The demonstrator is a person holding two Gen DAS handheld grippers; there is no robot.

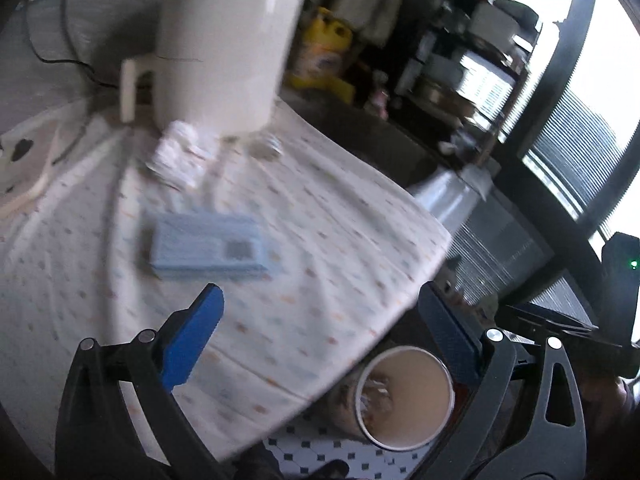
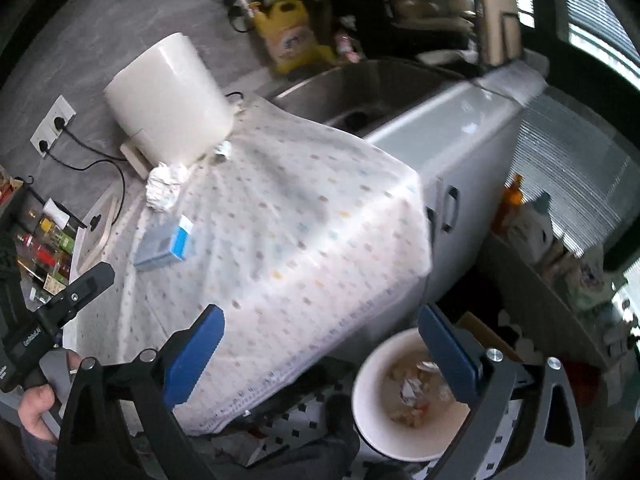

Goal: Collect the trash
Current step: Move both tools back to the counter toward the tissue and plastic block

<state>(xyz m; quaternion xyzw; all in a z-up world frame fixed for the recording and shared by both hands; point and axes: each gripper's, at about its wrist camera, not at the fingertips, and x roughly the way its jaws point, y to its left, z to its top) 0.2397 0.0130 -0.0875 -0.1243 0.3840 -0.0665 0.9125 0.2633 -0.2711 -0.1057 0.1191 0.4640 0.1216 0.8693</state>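
Note:
A crumpled foil ball point(image 1: 176, 156) point(image 2: 164, 186) lies on the dotted tablecloth point(image 1: 328, 216) point(image 2: 304, 208) at the foot of a white appliance. A smaller foil scrap point(image 1: 270, 146) point(image 2: 224, 148) rests close by. A blue box point(image 1: 208, 246) point(image 2: 166, 246) lies nearer to me. On the floor beside the table stands a white bin point(image 1: 426, 396) point(image 2: 362, 412) with crumpled trash point(image 1: 374, 396) point(image 2: 412, 392) inside. My left gripper point(image 1: 320, 296) is open and empty above the table's edge. My right gripper point(image 2: 320, 316) is open and empty too, its right finger over the bin.
The white appliance point(image 1: 224, 52) point(image 2: 168, 104) stands at the table's far side, cables behind it. A steel sink point(image 2: 360, 92) and a yellow bottle point(image 2: 288, 32) lie beyond. A hand point(image 2: 36, 404) grips the other gripper's handle. A cluttered shelf point(image 2: 560, 256) stands right of the bin.

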